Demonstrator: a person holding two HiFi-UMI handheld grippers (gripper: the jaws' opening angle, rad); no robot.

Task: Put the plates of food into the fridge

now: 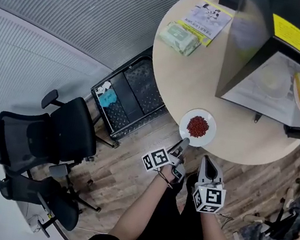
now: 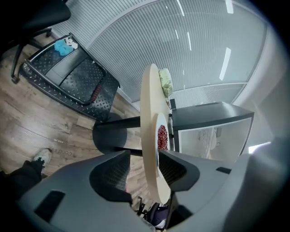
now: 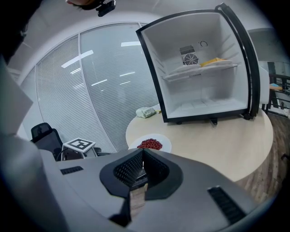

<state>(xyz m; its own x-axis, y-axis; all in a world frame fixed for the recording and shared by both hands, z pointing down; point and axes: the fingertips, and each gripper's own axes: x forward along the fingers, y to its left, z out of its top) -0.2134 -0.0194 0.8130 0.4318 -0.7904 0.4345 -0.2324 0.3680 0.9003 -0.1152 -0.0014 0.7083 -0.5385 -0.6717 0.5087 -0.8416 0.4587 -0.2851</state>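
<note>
1. The left gripper is reaching for the near rim of the plate of red food. The plate is sitting at the edge of the round table closest to the person, well apart from the fridge.
2. In the left gripper view, its jaws are standing wide apart and turned on their side. One jaw is lying over the plate and the other under the tabletop, so they are straddling both. Neither pad is pressing on anything. This turn is probably lining the jaws up with the thin, flat rim for a pinch.
3. As they stand, closing the jaws would likely catch the table edge too, so the lower jaw probably needs to slip between plate and table.
4. The right gripper is hanging just beside the left with its jaws closed together on nothing. It is pointing toward the fridge and is probably being kept free as a spare hand.
5. The fridge is standing on the table with its door swung open, ready to take the plate. Its shelf is already carrying a plate of yellow food, and the space below looks free.
</note>
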